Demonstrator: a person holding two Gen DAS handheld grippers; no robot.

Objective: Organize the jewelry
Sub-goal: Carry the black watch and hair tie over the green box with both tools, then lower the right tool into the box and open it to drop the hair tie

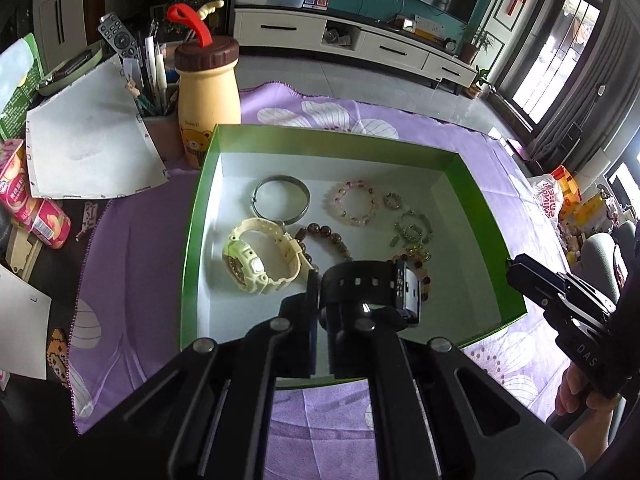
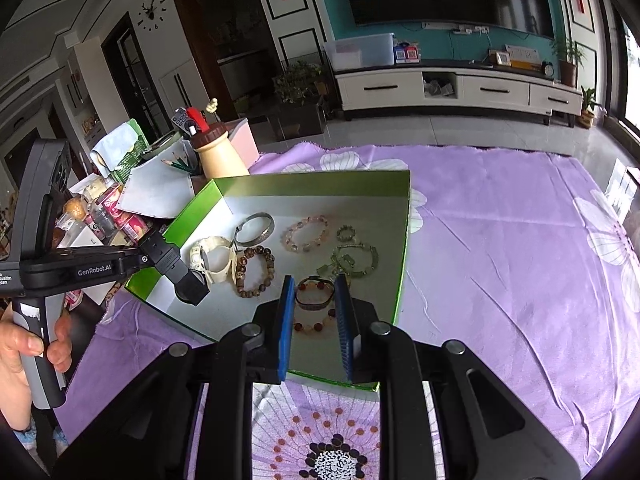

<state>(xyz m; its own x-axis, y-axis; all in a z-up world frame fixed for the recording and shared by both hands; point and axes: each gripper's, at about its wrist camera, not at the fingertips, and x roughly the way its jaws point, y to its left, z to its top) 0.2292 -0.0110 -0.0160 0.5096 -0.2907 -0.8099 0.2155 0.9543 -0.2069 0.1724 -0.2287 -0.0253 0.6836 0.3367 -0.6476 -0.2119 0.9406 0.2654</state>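
Observation:
A green box with a white floor point(image 1: 460, 208) point(image 2: 312, 186) holds jewelry: a silver bangle point(image 1: 282, 200) point(image 2: 256, 228), a cream watch point(image 1: 260, 256) point(image 2: 210, 258), a brown bead bracelet point(image 1: 320, 240) point(image 2: 256, 270), a pink bead bracelet point(image 1: 352, 202) point(image 2: 306, 232) and green pieces point(image 1: 412, 232) point(image 2: 354, 260). My left gripper point(image 1: 320, 292) is shut on the strap of a black watch point(image 1: 372, 284) just above the box floor. My right gripper point(image 2: 312, 300) is open and empty over the box's near part, with a dark bracelet point(image 2: 314, 294) seen between its fingers.
A cream bear bottle point(image 1: 208, 92) point(image 2: 220, 156), a pen cup point(image 1: 156, 92), papers point(image 1: 88, 140) and snack packs point(image 1: 36, 208) crowd the left. The purple flowered cloth point(image 2: 500, 248) spreads to the right of the box.

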